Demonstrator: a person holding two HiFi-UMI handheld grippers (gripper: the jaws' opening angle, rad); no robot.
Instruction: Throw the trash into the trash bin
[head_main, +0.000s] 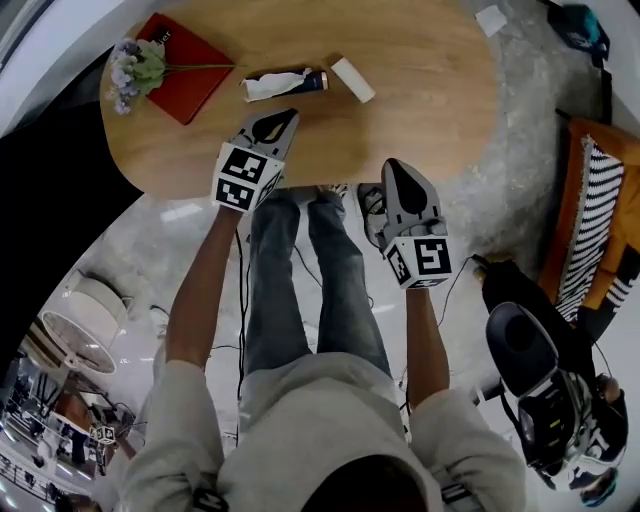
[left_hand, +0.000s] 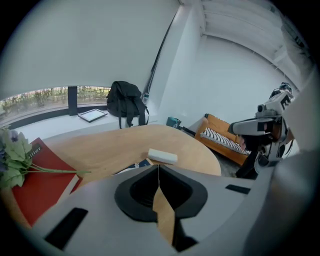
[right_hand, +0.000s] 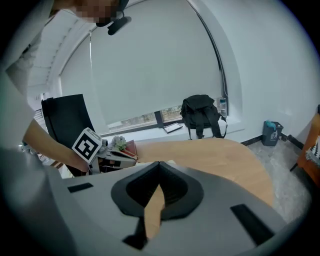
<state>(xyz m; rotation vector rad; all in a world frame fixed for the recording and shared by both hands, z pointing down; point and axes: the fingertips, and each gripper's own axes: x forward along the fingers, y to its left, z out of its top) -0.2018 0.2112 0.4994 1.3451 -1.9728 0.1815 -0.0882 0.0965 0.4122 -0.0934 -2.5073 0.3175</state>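
Note:
On the oval wooden table (head_main: 420, 90) lies a crumpled white and dark blue piece of trash (head_main: 281, 83), with a small white block (head_main: 352, 79) just to its right. My left gripper (head_main: 288, 114) hovers over the table's near edge, just short of the trash; its jaws are shut and empty. In the left gripper view the white block (left_hand: 162, 156) sits right beyond the shut tips (left_hand: 158, 166), and the trash (left_hand: 142, 163) is mostly hidden behind them. My right gripper (head_main: 391, 165) hangs off the table's near edge over the floor, shut and empty, its tips (right_hand: 159, 163) meeting.
A red book (head_main: 183, 62) with a flower sprig (head_main: 135, 68) lies at the table's left end. Beyond the table are a black backpack (right_hand: 202, 115) and a teal container (right_hand: 270, 132). An orange sofa (head_main: 600, 210) and a wheeled machine (head_main: 540, 370) stand at right, a fan (head_main: 80, 320) at left.

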